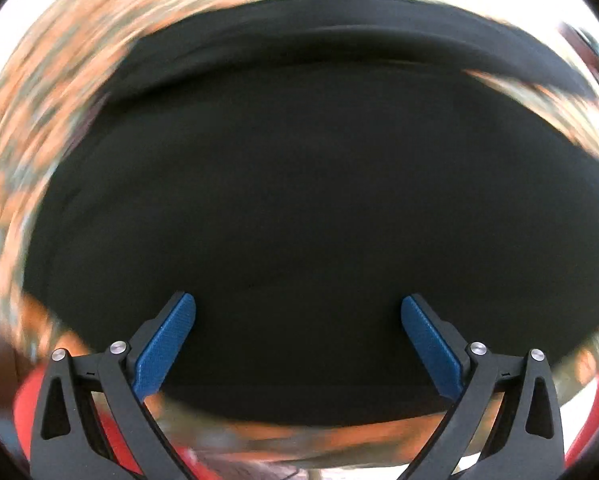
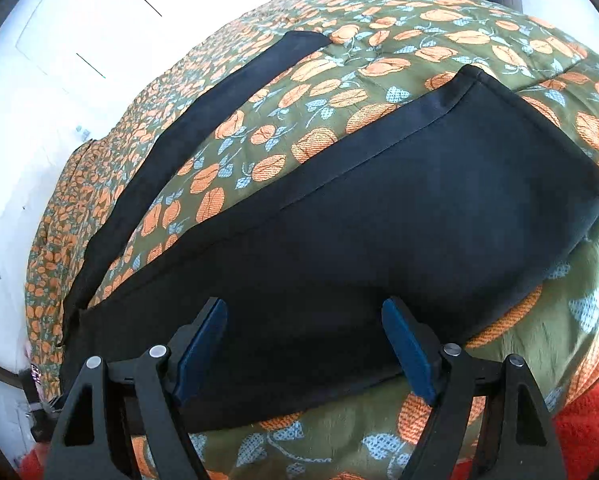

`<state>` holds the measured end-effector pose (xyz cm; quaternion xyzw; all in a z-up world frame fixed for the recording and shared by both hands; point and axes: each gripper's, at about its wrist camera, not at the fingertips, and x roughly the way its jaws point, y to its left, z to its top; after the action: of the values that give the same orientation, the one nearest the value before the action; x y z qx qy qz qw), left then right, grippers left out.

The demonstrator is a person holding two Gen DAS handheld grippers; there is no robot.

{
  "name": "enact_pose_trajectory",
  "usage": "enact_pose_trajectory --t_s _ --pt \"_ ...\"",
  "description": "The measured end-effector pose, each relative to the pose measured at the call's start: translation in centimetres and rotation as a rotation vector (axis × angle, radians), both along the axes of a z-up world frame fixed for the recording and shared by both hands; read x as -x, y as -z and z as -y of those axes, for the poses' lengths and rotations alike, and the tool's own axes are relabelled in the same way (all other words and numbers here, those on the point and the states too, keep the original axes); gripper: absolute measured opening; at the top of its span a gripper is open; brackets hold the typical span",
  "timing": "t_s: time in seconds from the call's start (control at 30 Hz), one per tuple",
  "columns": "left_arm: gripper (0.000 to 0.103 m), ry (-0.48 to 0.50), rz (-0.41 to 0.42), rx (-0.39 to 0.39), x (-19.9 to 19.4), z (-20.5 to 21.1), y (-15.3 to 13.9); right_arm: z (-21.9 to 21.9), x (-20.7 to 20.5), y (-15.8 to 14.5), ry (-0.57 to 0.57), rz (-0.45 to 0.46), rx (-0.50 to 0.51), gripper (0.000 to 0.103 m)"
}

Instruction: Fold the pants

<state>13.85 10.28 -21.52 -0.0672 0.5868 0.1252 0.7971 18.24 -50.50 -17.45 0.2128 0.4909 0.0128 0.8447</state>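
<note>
The black pants (image 2: 379,208) lie spread on a floral bedspread (image 2: 399,60) of orange and olive, one leg (image 2: 203,120) stretching away to the far left as a narrow strip, the broader folded part near the camera. The right tongs (image 2: 303,344) hang above the near edge of that fabric, spread wide with nothing pinched. In the blurred left wrist view, the left tongs (image 1: 298,340) also stand spread and empty over the dark cloth (image 1: 299,200).
</note>
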Motion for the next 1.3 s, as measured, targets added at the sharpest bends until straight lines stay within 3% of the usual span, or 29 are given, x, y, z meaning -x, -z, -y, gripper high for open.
enact_pose_trajectory --t_s 0.07,0.13,0.23,0.33,0.43,0.57,0.67,0.83,1.0,1.03,1.13,1.23,1.3 --pt "0.103 -0.128 0.005 0.050 0.9 -3.8 -0.1 -1.4 -0.5 0.3 -0.028 -0.003 0.071 0.090" --pt "0.103 -0.243 0.000 0.028 1.8 -6.1 -0.1 -1.9 0.1 0.6 -0.051 -0.011 0.128 0.094" --pt "0.103 -0.313 0.006 0.070 2.7 -7.0 -0.2 -1.6 0.1 0.9 -0.059 -0.012 0.154 0.097" --pt "0.102 -0.294 0.029 0.036 2.8 -6.1 -1.3 -1.6 0.1 1.3 -0.061 -0.009 0.157 0.100" --pt "0.102 -0.206 0.126 0.022 1.4 -3.8 -4.4 -2.2 0.1 1.2 -0.073 -0.017 0.199 0.101" --pt "0.102 -0.065 0.245 0.033 -3.1 -1.2 -8.3 -3.1 0.0 -0.4 -0.052 -0.051 0.262 0.101" --pt "0.102 -0.043 0.303 -0.003 -7.9 -1.8 -9.6 -4.4 -0.5 -2.2 -0.087 -0.052 0.257 0.101" --pt "0.102 -0.177 0.307 -0.046 -14.7 -6.1 -6.5 -9.6 -3.4 -6.3 -0.268 -0.008 0.220 0.101" --pt "0.103 -0.301 0.206 -0.065 -16.1 -10.1 0.1 -17.8 -9.8 -9.1 -0.484 0.079 0.182 0.101" --pt "0.103 -0.297 0.230 -0.052 -15.8 -10.3 0.9 -19.4 -10.9 -9.3 -0.515 0.103 0.184 0.101" --pt "0.103 -0.288 0.319 -0.089 -14.6 -9.4 1.1 -25.2 -15.2 -7.9 -0.637 0.175 0.143 0.101" --pt "0.103 -0.287 0.335 -0.097 -14.3 -9.1 1.2 -28.7 -19.5 -4.0 -0.728 0.125 0.096 0.101" --pt "0.103 -0.288 0.346 -0.091 -14.1 -9.2 1.3 -29.1 -22.5 -1.3 -0.774 0.078 0.116 0.098"
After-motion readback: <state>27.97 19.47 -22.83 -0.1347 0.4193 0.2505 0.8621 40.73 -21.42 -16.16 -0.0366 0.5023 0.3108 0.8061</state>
